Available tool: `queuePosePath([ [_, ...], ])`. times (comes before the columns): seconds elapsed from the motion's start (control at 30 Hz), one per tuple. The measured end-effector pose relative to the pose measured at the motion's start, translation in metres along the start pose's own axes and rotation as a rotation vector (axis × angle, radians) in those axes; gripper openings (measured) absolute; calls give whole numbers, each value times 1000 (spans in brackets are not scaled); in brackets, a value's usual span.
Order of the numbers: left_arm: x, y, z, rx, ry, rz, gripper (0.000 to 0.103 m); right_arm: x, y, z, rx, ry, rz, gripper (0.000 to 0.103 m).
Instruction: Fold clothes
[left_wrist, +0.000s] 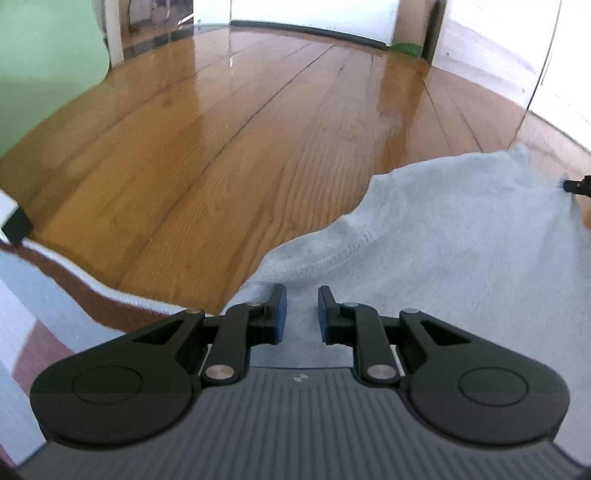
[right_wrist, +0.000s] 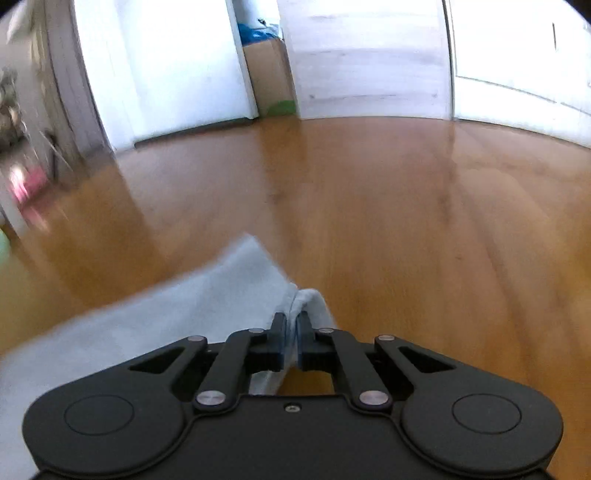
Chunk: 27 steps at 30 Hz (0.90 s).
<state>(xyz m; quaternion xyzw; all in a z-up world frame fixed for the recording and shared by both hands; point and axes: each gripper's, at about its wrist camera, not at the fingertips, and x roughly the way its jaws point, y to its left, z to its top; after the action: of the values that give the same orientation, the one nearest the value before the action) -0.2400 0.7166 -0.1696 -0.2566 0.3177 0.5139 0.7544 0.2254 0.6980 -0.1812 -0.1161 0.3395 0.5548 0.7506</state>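
So there's one light blue garment (left_wrist: 461, 240) lying on the wood floor (left_wrist: 221, 147), with the left gripper (left_wrist: 302, 310) hovering over its stitched hem, jaws spread apart and holding nothing. The right gripper (right_wrist: 294, 341) is pinching a fold of that cloth tight. Only the left view is catching a second, brown-and-white striped fabric (left_wrist: 74, 291), while the right one is showing a cardboard box (right_wrist: 271, 74) way back.

Glossy wooden floor (left_wrist: 229, 147), grey garment (left_wrist: 461, 240) spread on it

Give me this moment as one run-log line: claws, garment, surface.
left claw: open, over grey garment, not gripping | right claw: shut on garment edge | garment: partly spread on wood floor, unfolded
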Motion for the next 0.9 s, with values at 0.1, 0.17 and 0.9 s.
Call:
queuePosePath([
  [0.1,0,1,1,-5,-3,6,18,9,0,-9,-69,-24,-46,5],
  [0.17,0,1,1,-7,-2,11,18,13,3,-7,-58,-33,-71,5],
  [0.9,-62,29,1,-95,37,78,31,-214,52,-102,-287,136,24,47],
])
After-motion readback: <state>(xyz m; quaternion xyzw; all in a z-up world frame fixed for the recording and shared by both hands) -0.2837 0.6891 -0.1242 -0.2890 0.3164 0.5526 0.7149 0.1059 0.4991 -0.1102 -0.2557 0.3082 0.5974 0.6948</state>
